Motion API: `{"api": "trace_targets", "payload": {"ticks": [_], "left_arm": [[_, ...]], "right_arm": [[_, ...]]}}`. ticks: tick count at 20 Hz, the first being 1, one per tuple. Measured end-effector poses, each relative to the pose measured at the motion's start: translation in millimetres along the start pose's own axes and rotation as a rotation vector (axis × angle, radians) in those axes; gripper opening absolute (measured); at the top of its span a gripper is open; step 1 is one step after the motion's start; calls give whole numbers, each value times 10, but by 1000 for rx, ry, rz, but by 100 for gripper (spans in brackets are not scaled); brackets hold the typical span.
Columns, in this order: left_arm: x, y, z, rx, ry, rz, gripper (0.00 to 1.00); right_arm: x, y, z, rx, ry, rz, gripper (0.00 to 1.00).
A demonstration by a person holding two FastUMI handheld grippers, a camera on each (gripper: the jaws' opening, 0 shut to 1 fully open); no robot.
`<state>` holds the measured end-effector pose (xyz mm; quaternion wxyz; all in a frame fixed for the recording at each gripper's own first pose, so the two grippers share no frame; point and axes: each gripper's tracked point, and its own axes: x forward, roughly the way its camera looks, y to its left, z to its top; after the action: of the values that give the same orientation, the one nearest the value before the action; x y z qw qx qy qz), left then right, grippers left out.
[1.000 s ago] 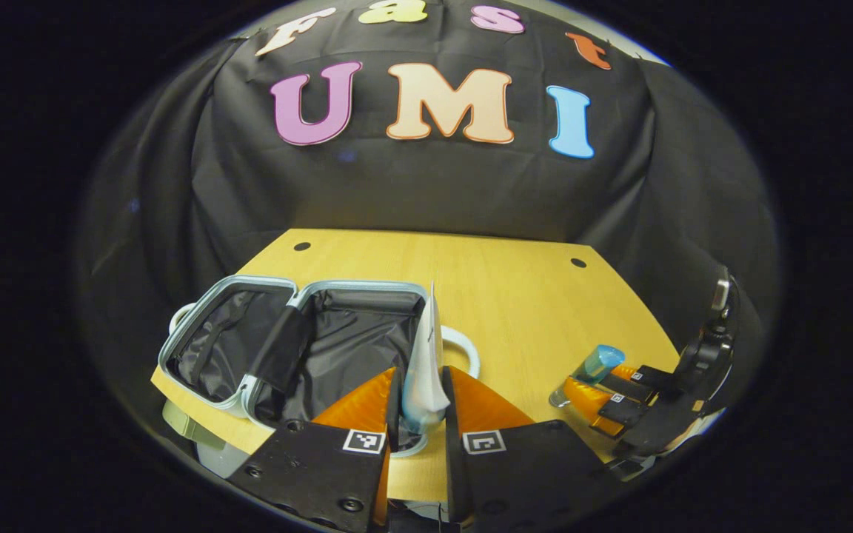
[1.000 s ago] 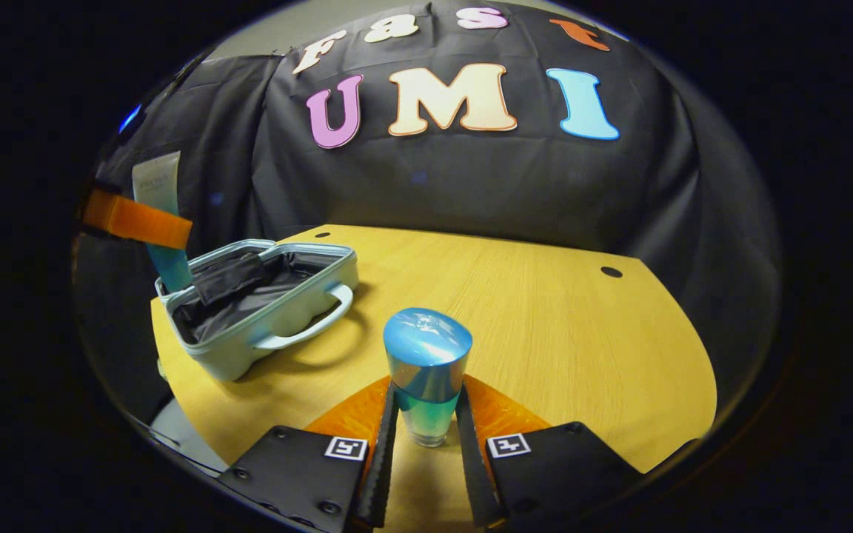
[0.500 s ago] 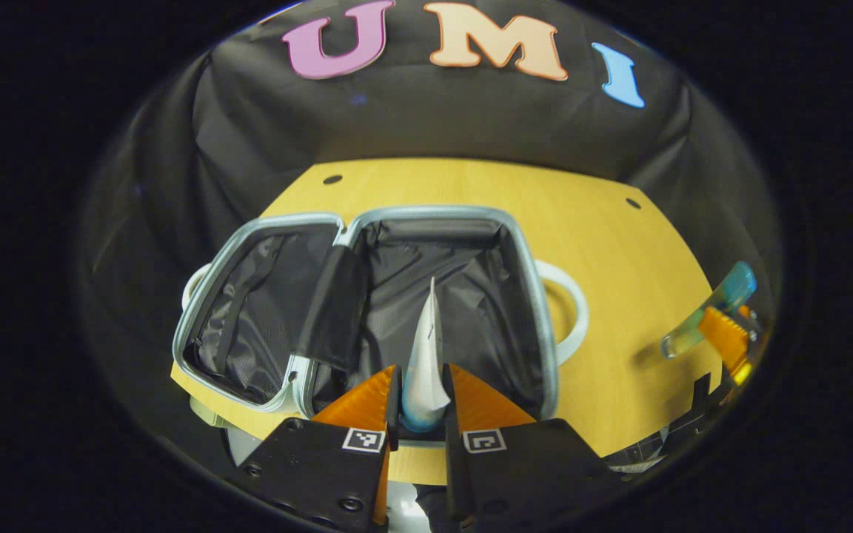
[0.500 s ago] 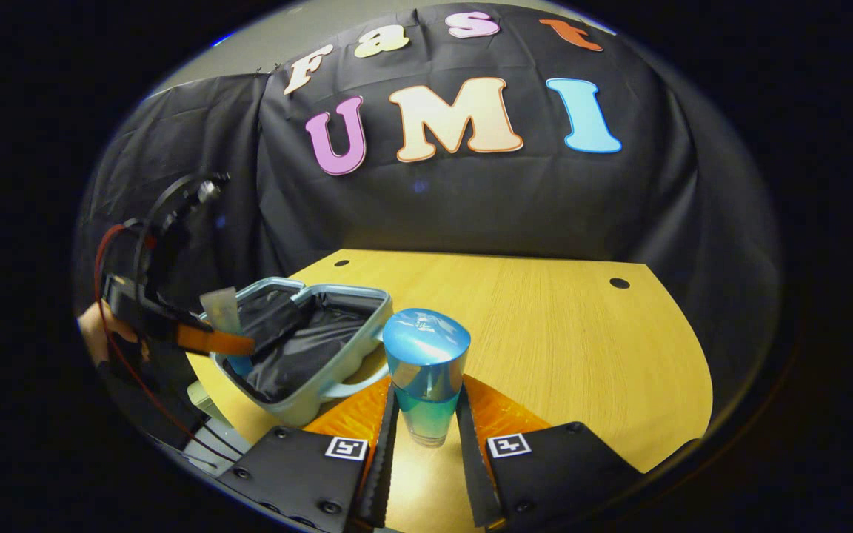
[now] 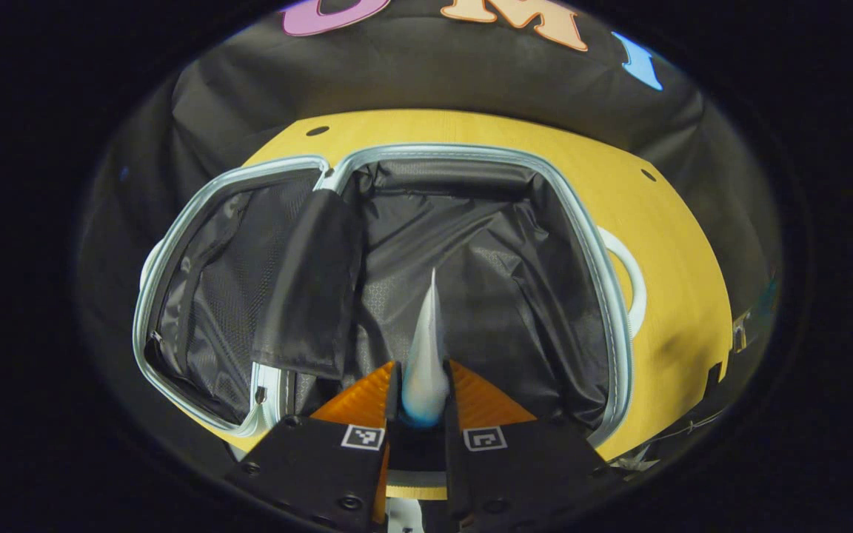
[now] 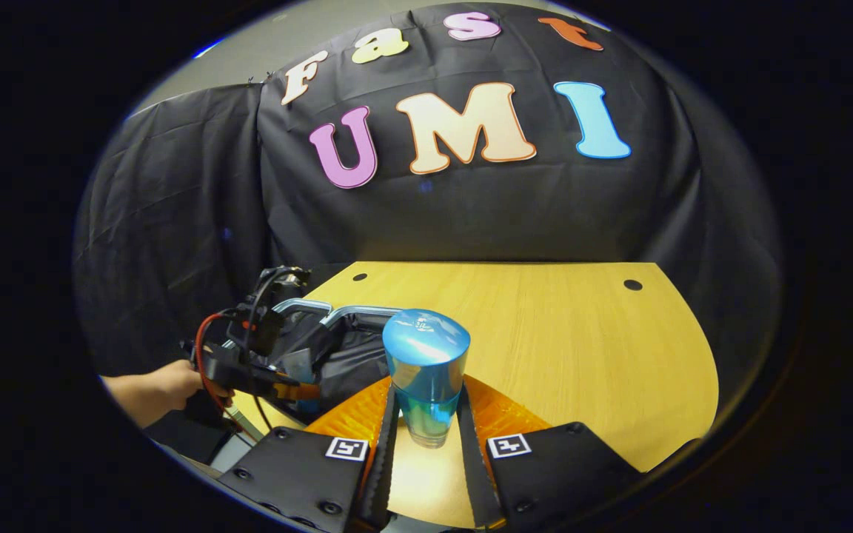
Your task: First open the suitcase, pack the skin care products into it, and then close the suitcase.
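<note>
Your left claw [image 5: 424,396] pinches the tube [image 5: 425,363] directly above the open suitcase [image 5: 471,296], long axis pointing into its right half. Your right claw [image 6: 426,429] grips the bottle [image 6: 426,374], farther off over the table [image 6: 582,348].
</note>
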<state>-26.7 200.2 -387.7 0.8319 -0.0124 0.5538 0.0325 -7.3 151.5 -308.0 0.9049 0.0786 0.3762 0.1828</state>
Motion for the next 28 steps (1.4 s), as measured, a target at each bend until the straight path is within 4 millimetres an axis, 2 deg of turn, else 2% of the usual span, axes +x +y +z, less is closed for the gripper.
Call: {"api": "trace_targets", "payload": {"ticks": [3, 5, 7, 8, 11, 14, 16, 18, 21, 25, 28], "left_arm": [[72, -11, 52, 21, 7, -19, 24], [179, -28, -3, 20, 40, -39, 24], [254, -48, -7, 18, 42, -56, 26], [238, -91, 29, 17, 28, -81, 35], [69, -140, 298, 37, -76, -119, 100], [-159, -159, 637, 11, -201, -154, 95], [-325, -67, 822, -10, -274, -158, 95], [-455, 65, 926, -11, -322, -156, 95], [-604, 400, 991, -8, -365, -113, 95], [-710, 949, 920, -43, -377, -51, 95], [-756, 1360, 841, -84, -365, -13, 95]], "right_arm": [[53, 197, 21, 15, 19, 25, 42], [105, 309, 48, 9, 25, 36, 46], [164, 418, 68, 3, 32, 49, 42], [197, 476, 87, 3, 36, 57, 44], [325, 652, 93, 1, 53, 79, 42], [511, 828, 41, -1, 83, 103, 42], [634, 957, -44, 3, 109, 122, 42], [790, 1069, -188, 17, 146, 135, 42], [1063, 1184, -544, 48, 229, 141, 44], [1303, 1330, -1058, 92, 357, 134, 44], [1402, 1418, -1260, 152, 427, 125, 44]]}}
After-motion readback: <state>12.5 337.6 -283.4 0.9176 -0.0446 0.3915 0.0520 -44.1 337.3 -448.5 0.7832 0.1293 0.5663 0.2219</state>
